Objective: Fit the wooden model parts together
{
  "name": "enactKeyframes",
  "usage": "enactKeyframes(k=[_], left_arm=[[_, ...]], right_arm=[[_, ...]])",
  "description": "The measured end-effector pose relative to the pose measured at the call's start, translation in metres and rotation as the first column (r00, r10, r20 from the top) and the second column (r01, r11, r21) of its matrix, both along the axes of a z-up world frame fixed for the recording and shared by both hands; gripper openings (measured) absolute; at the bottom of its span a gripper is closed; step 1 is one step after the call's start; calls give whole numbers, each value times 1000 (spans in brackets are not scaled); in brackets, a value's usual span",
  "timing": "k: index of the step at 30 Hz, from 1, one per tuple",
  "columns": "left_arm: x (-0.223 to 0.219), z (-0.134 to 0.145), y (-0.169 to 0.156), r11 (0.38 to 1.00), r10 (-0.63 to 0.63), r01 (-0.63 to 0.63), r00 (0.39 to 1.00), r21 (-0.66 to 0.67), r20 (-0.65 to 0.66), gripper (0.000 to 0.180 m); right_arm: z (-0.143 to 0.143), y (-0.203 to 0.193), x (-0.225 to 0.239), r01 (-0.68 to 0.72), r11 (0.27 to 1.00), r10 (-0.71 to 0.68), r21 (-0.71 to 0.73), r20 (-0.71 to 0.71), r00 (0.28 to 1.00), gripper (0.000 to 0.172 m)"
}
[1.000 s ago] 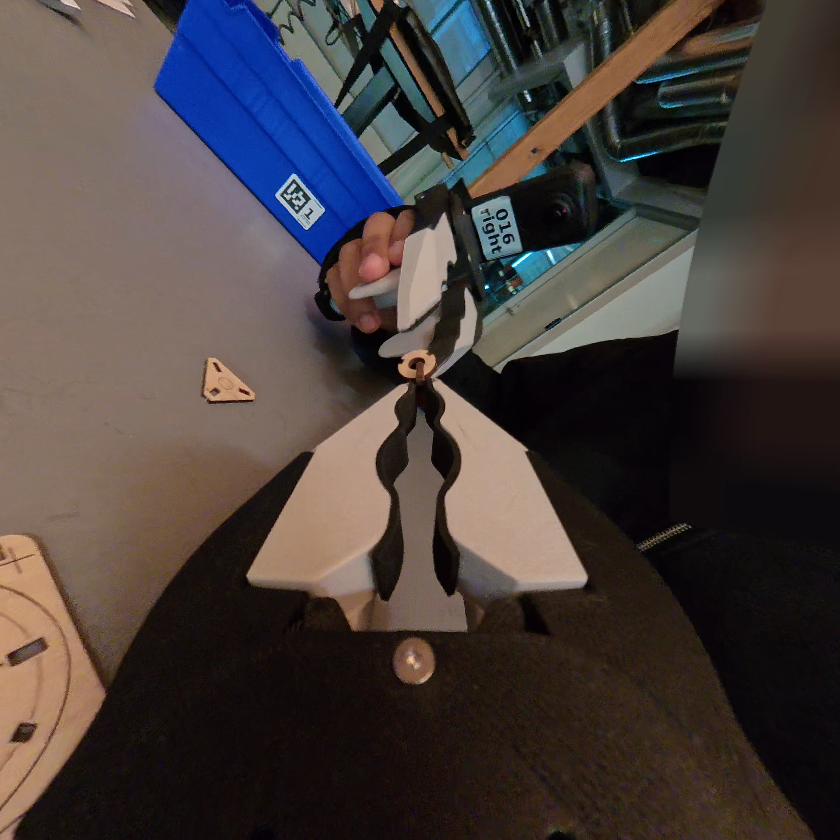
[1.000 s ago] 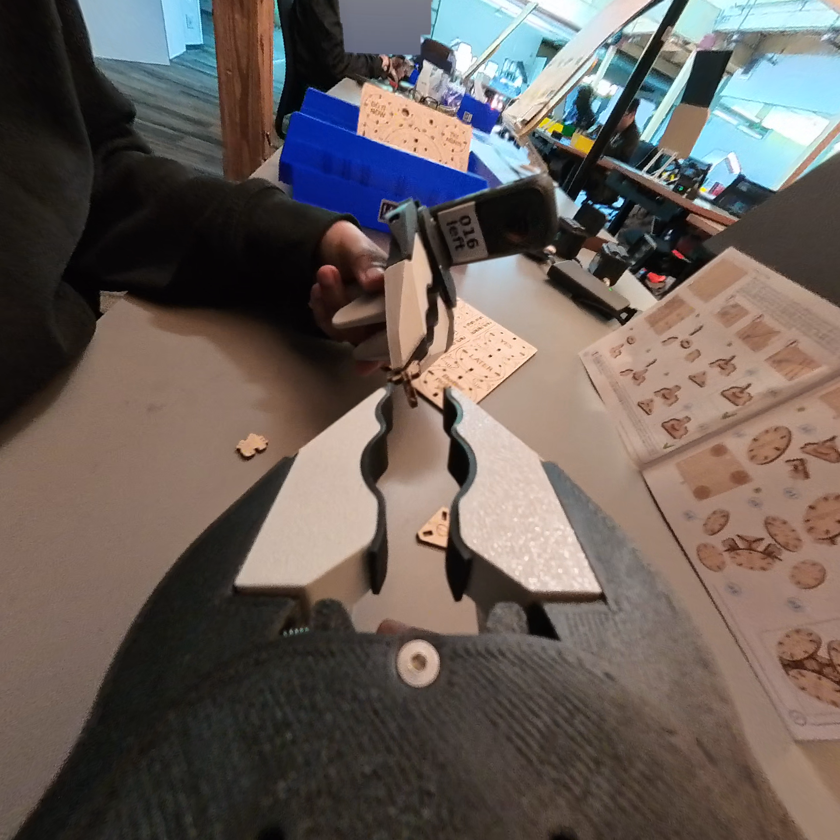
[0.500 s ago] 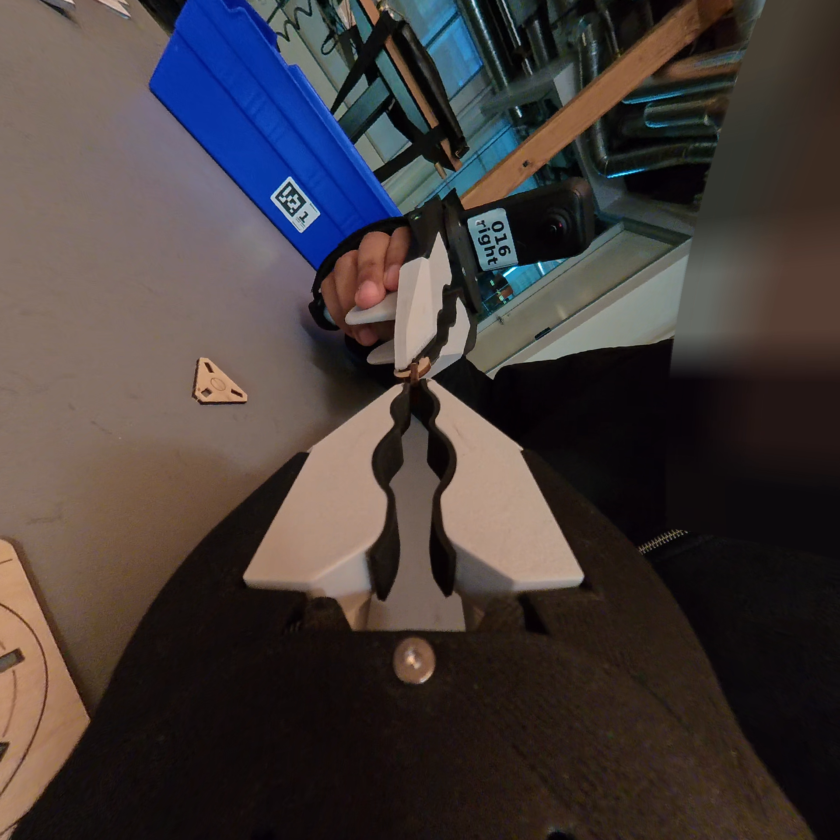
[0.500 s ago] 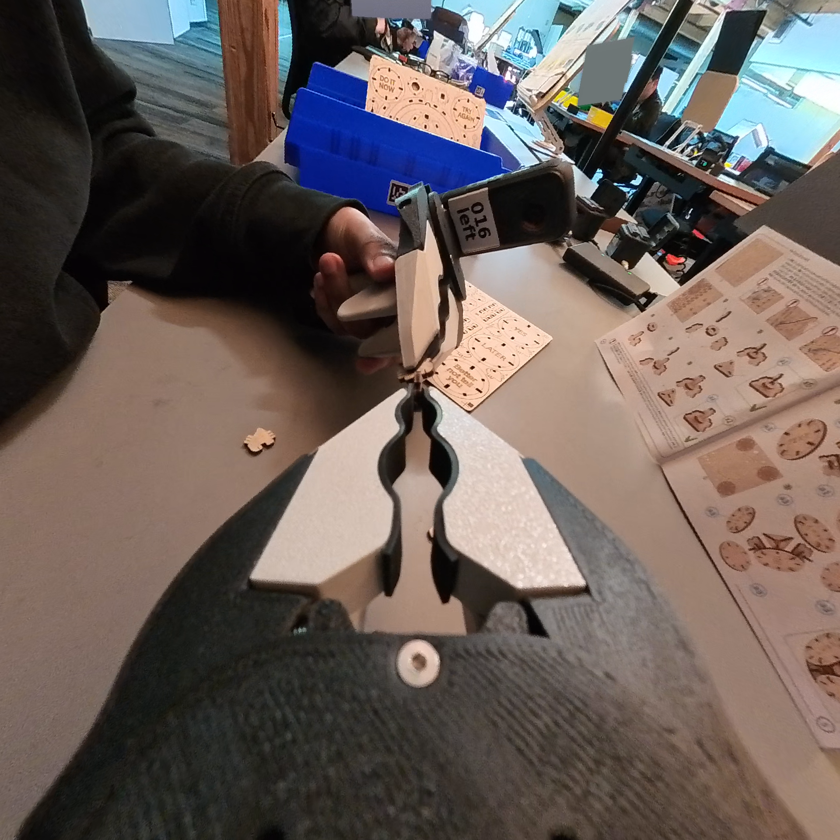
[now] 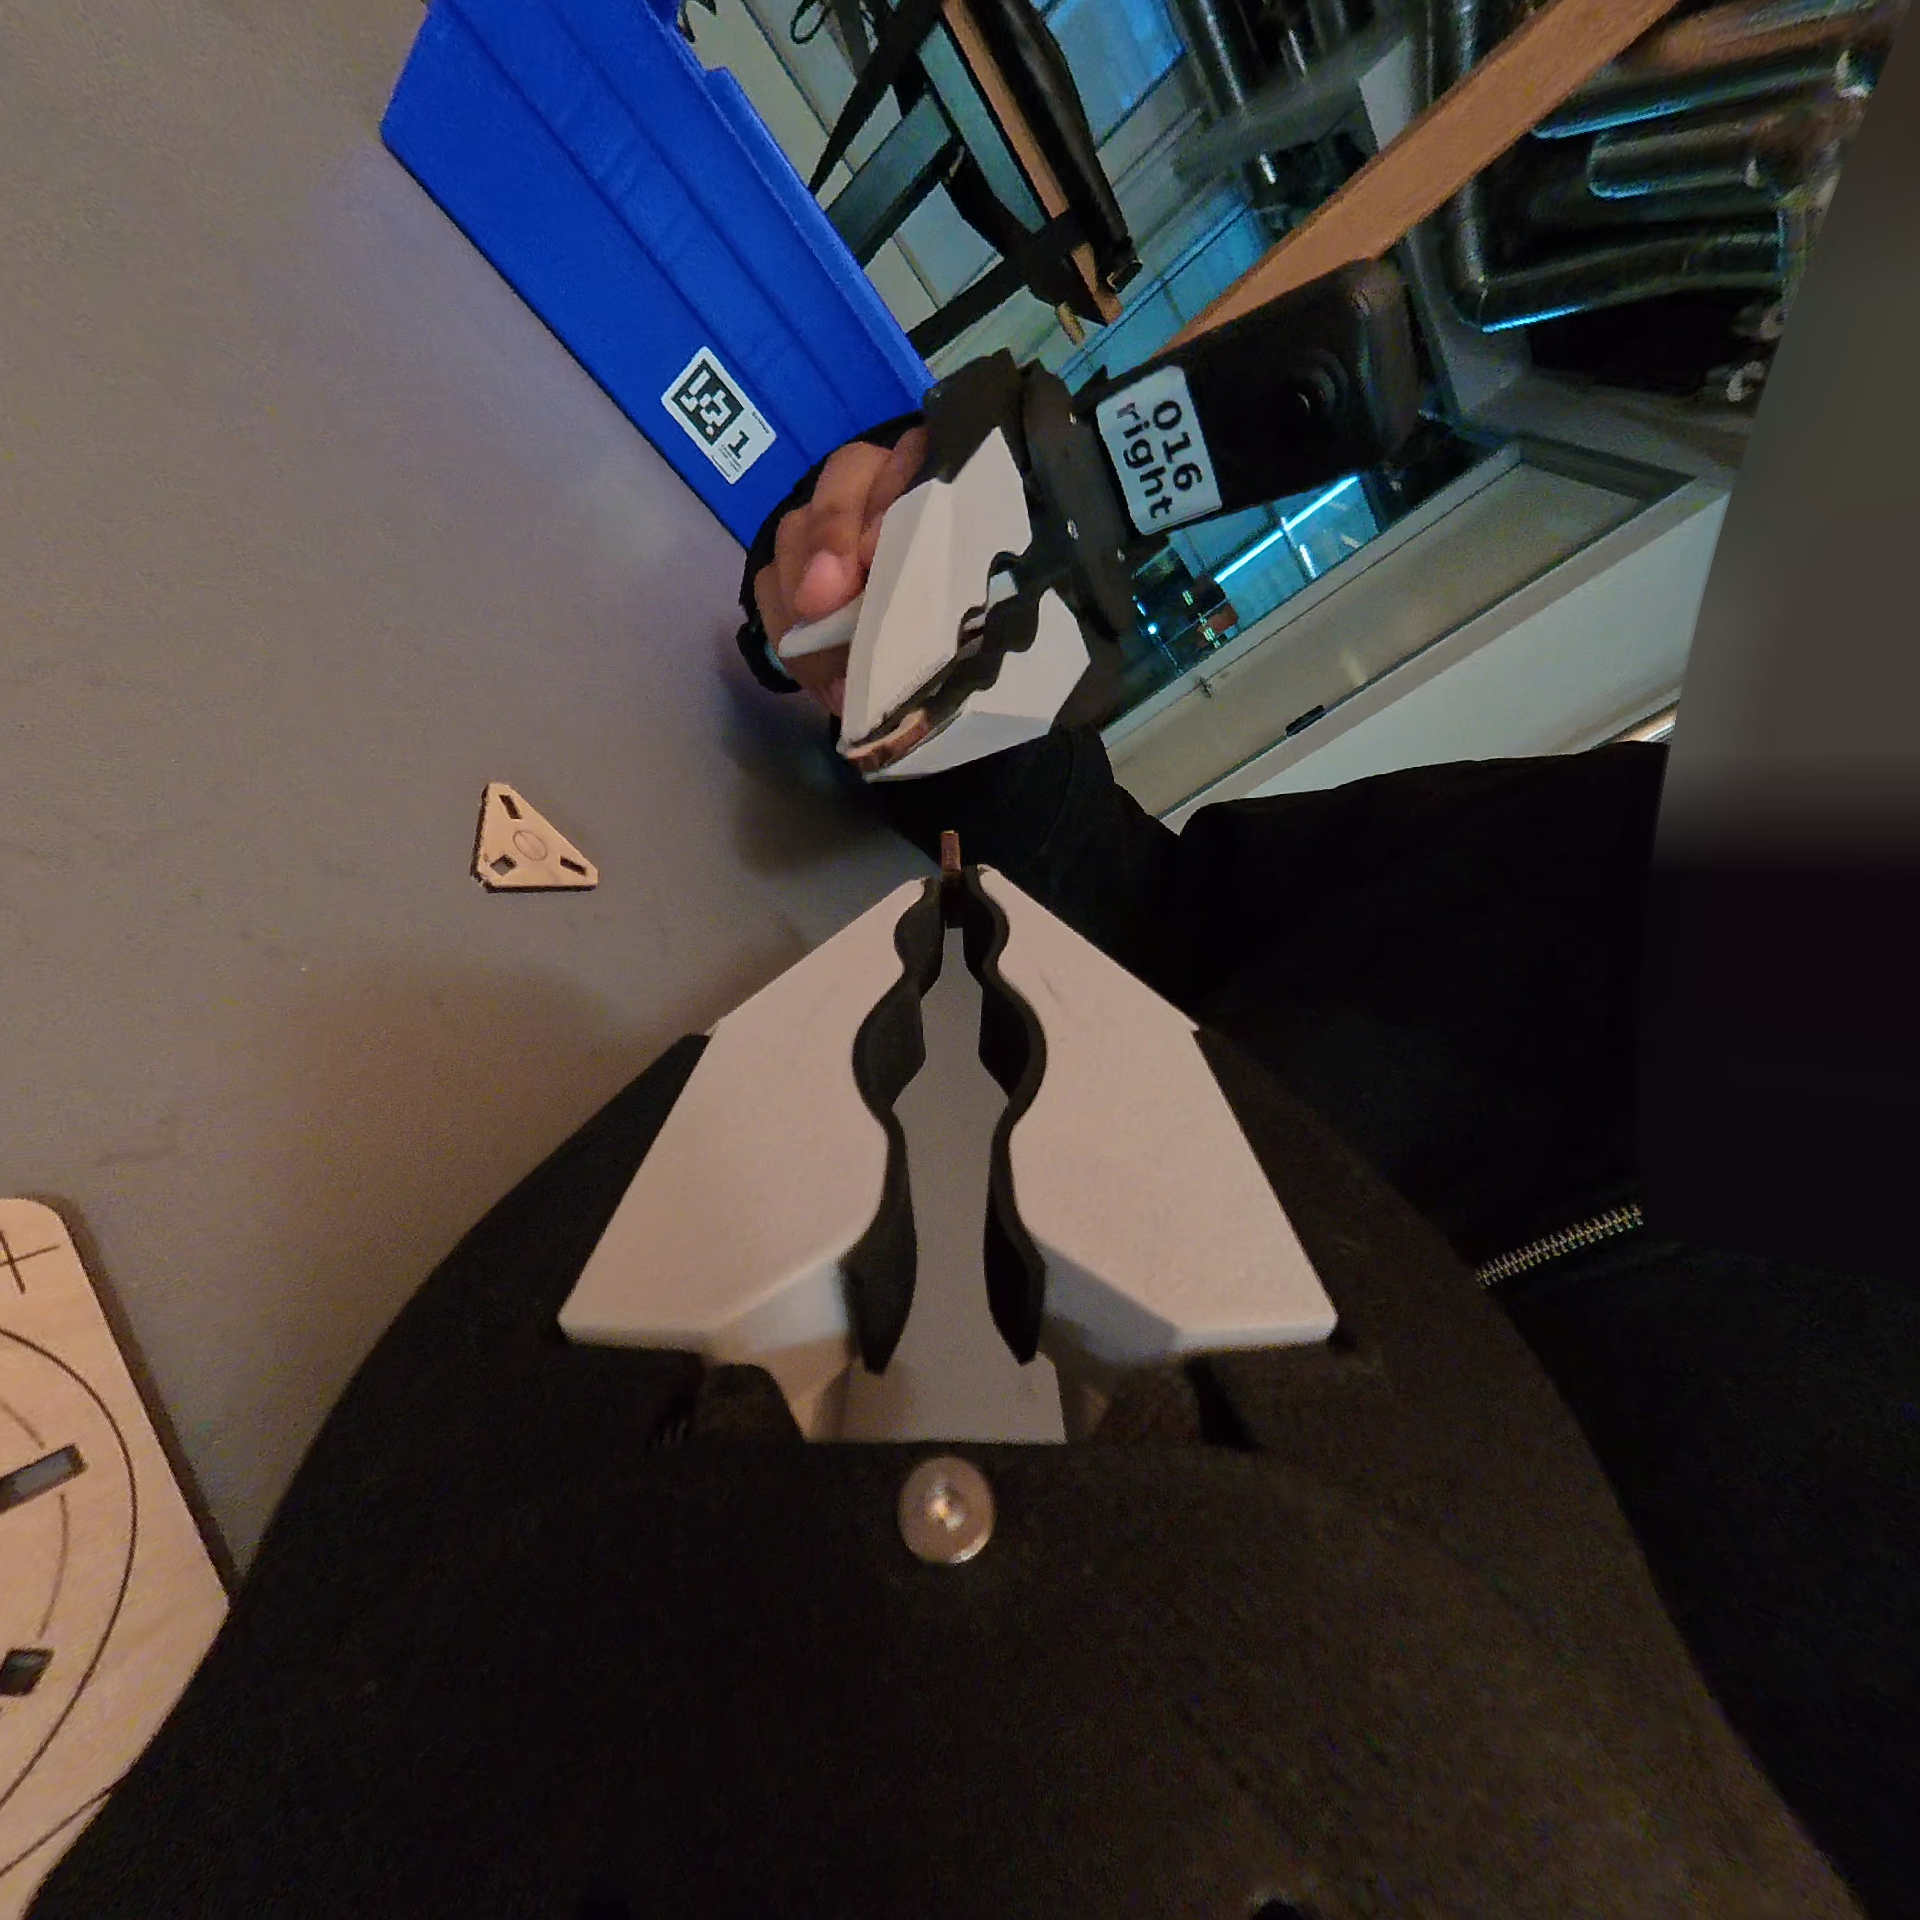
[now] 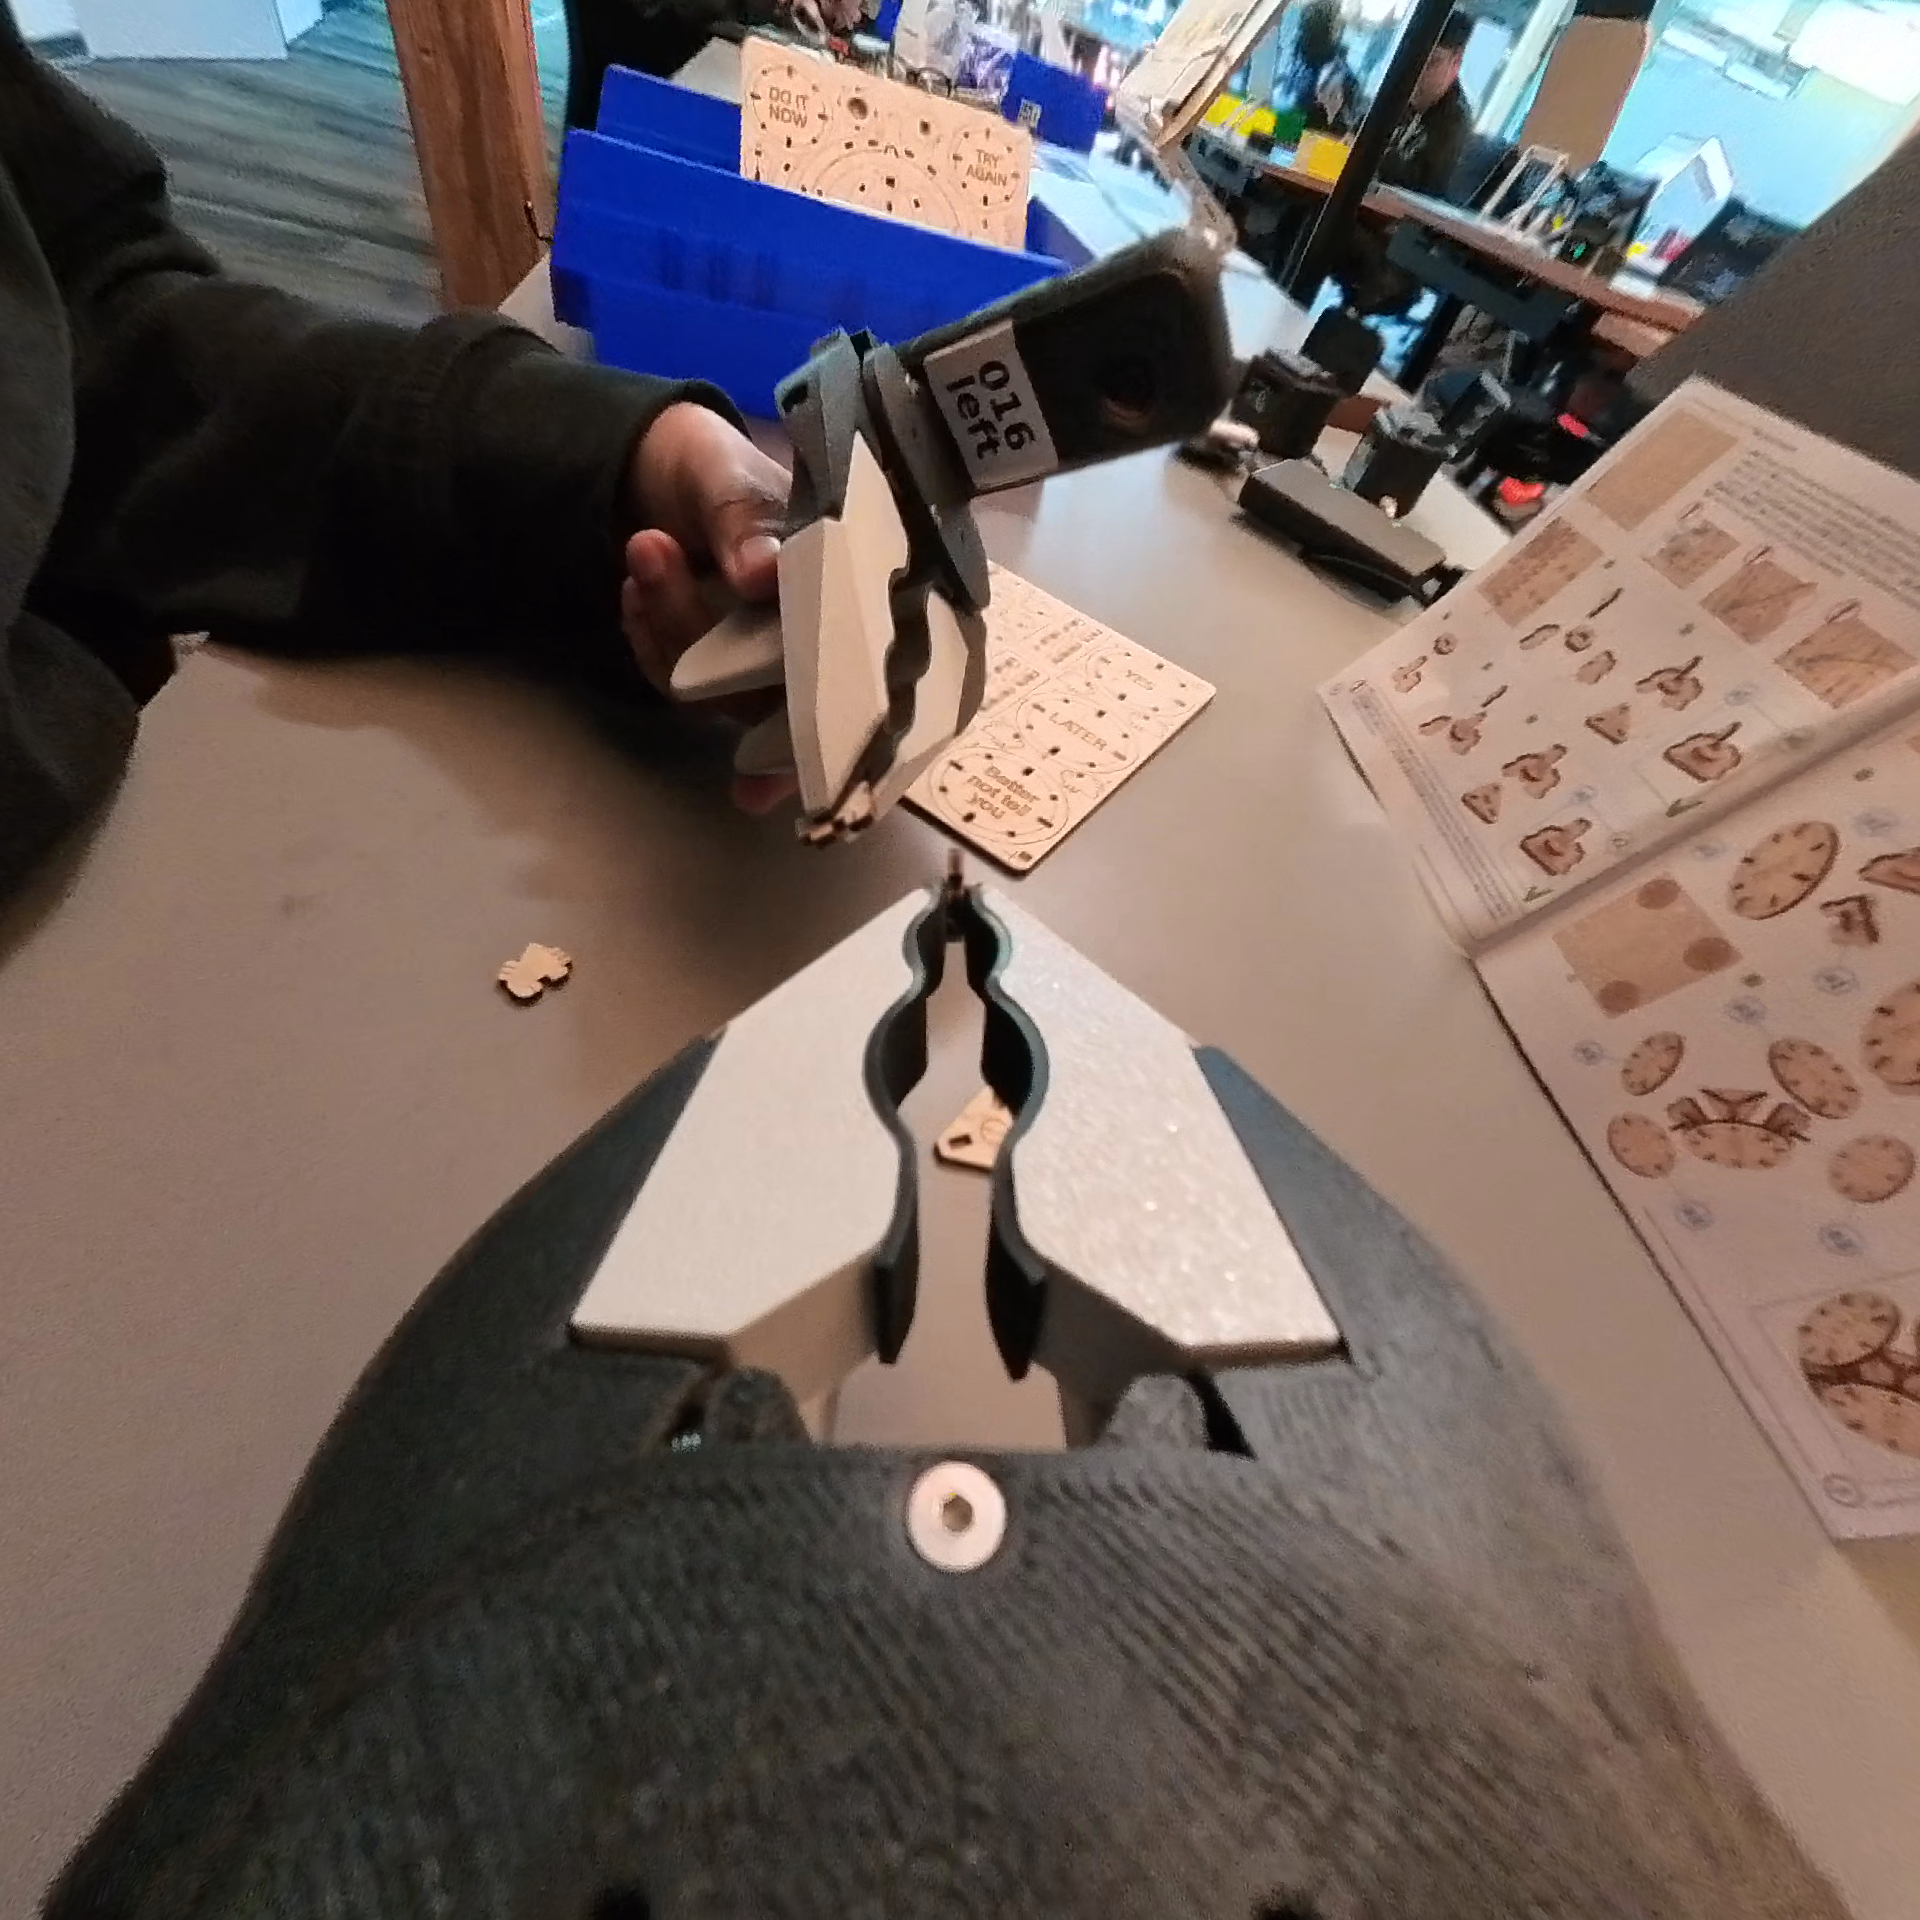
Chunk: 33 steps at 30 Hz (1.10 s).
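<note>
Workshop: blue bins [image 6: 727, 281], laser-cut plywood sheets [image 6: 1060, 727]

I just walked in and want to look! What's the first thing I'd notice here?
Two grippers face each other above the grey table, each pinching a tiny wooden piece. The left gripper holds a small notched wooden piece; the right gripper holds a thin round wooden piece. Behind sit blue bins and an open instruction booklet.

Mounted on each gripper, close behind its own fingers, looking forward along them over the grey table [image 6: 312, 1039]. Left view rolled sideways, facing the right gripper [image 5: 883, 743]; right view upright, facing the left gripper [image 6: 836, 816]. Shared: table, blue bins [image 5: 644, 239], triangular wooden piece [image 5: 530, 857].
</note>
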<state>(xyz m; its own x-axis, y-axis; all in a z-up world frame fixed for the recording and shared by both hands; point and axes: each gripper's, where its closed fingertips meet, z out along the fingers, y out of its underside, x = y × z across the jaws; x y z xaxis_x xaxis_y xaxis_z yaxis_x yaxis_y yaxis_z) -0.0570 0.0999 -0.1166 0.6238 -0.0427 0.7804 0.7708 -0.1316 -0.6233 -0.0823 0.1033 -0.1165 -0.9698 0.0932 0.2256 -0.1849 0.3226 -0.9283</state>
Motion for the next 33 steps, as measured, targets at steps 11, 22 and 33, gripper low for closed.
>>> enactKeyframes(k=[11, 22, 33], left_arm=[[-13, 6, -7, 997, 67, -67, 998, 26, 0, 1], [-2, 6, -1, 999, 6, -8, 999, 47, 44, 1], [2, 2, 3, 999, -20, 17, 998, 39, 66, 1]], right_arm=[[-76, 0, 34, -171, 908, 149, 382, 87, 985, 17], [-12, -16, 17, -39, 996, 49, 80, -124, 991, 36], [-2, -19, 23, -55, 997, 62, 46, -175, 983, 15]])
